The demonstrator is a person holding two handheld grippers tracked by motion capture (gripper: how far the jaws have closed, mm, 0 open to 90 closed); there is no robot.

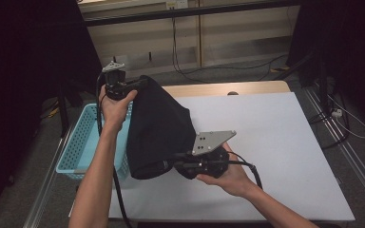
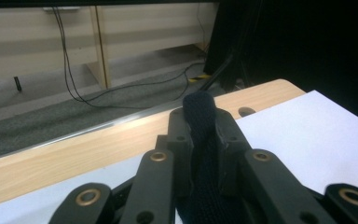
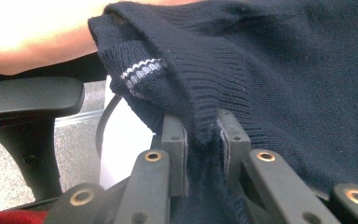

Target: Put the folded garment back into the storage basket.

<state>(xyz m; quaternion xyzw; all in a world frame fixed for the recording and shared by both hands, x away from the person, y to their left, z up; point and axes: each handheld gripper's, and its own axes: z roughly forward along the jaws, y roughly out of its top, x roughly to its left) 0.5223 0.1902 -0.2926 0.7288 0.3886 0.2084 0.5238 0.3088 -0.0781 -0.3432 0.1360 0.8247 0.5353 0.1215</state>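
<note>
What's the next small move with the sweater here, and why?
Probably swing both grippers right and lower the dark sweater onto the white tabletop. The left gripper and right gripper each pinch a fold of knit, and the garment hangs bunched between them, partly over the blue basket, so it needs open surface to be spread.

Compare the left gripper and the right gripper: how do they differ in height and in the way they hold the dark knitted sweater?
The left gripper is raised high near the table's far edge, while the right gripper sits low, close to the white table cover. The left gripper pinches the upper edge of the dark navy knitted sweater; the right gripper pinches its lower edge, near a cuff with pale stripes. Both are shut on the sweater, which hangs between them.
</note>
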